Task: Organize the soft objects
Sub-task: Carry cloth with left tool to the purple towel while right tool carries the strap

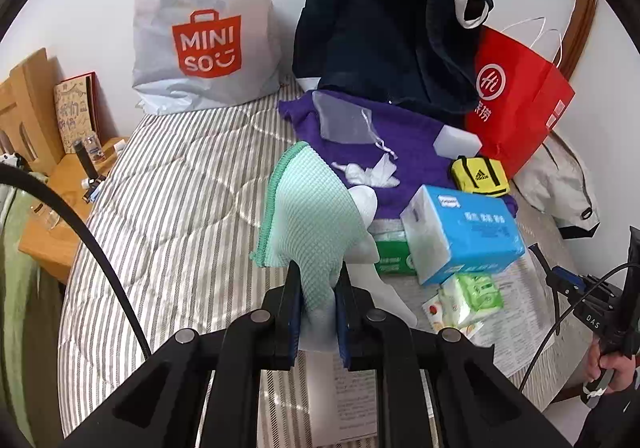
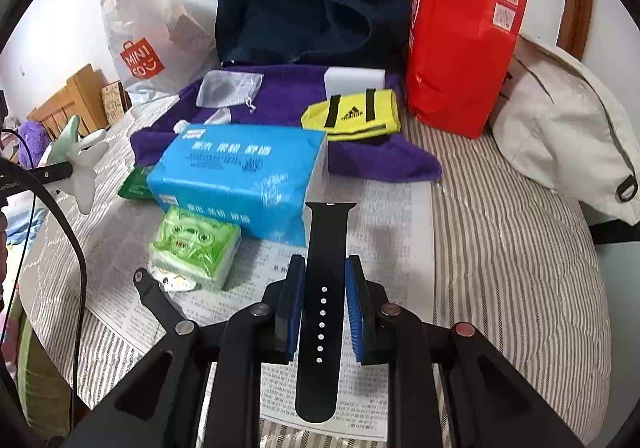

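Above striped bed (image 1: 168, 208): your left gripper (image 1: 318, 288) clamped mint cloth (image 1: 312, 216); your right gripper (image 2: 325, 288) pinched black watch strap (image 2: 325, 248) over newspaper (image 2: 384, 216).

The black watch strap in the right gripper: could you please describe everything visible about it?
The black watch strap looks like smooth matte rubber, a single flat band with a row of small adjustment holes down its middle and a connector lug at its far end. It lies lengthwise between the right gripper's blue-padded fingers, which close against its edges, above the newspaper.
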Tool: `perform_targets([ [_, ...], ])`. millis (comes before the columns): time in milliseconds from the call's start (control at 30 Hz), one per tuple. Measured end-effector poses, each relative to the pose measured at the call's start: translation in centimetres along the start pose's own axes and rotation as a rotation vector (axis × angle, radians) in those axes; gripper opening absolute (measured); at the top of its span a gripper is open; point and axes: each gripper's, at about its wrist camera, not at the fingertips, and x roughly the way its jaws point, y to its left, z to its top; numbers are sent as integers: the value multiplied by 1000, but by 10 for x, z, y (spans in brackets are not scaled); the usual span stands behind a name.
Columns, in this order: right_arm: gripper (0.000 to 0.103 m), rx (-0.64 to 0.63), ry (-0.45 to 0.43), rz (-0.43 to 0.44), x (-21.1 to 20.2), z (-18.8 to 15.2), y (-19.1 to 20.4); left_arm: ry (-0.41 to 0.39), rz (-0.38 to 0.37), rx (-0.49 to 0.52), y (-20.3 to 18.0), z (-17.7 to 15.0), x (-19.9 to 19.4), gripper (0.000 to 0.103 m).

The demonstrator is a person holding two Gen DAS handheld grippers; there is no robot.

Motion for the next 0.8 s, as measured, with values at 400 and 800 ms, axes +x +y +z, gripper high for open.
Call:
perform_targets([
  [400,20,-22,-38,15,-4,32,-3,-12,-19,19,-13,30,8,14],
  [800,20,-61,-77,39,14,84,5,-5,-23,37,-21,75,37,14],
])
